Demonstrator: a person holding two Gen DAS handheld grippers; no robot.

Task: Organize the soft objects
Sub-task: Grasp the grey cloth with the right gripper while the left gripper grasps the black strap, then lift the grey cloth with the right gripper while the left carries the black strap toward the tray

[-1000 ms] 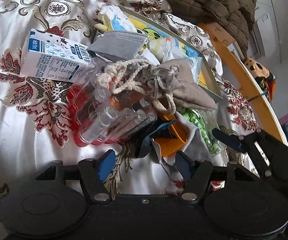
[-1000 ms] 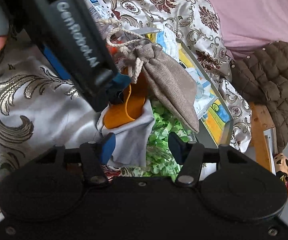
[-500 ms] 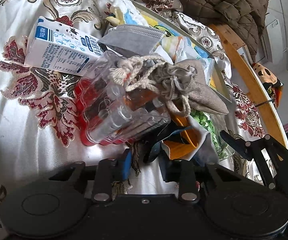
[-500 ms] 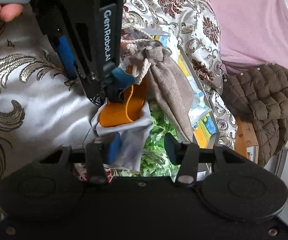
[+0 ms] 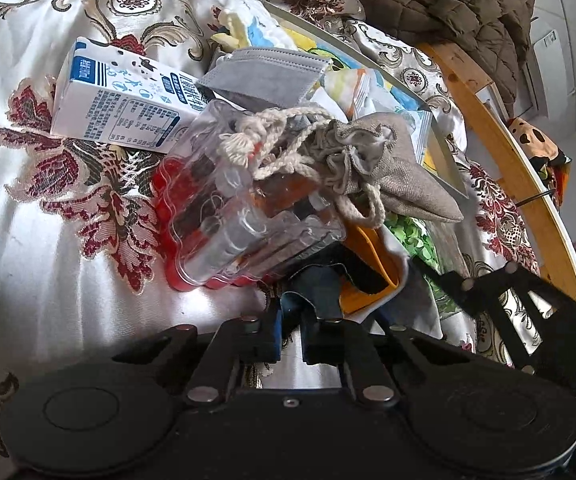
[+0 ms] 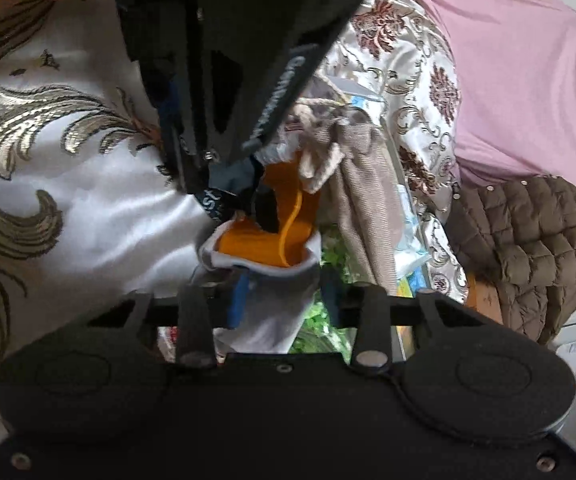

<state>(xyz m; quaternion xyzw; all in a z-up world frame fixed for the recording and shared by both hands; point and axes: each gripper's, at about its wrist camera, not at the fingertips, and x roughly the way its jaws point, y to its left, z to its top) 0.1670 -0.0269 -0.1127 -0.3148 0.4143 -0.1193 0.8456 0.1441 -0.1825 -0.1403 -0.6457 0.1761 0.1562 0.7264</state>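
A pile lies on the patterned satin bedspread. At its near edge is a dark blue cloth beside a grey-white cloth with an orange lining. My left gripper has its jaws closing, nearly together, and the pads pinch the dark blue cloth. In the right wrist view my right gripper has its jaws closing around the grey-white cloth, with a sliver of gap at the right pad. A burlap drawstring pouch rests on top of the pile.
A milk carton, a grey face mask and a clear plastic case with a red base lie in the pile. Green leafy stuff and a picture tray sit behind. A brown quilted jacket and a wooden rail lie to the right.
My left jaws went from wide apart to nearly together on the dark blue cloth. My right gripper sank, rolled and narrowed its jaws around the grey-white cloth.
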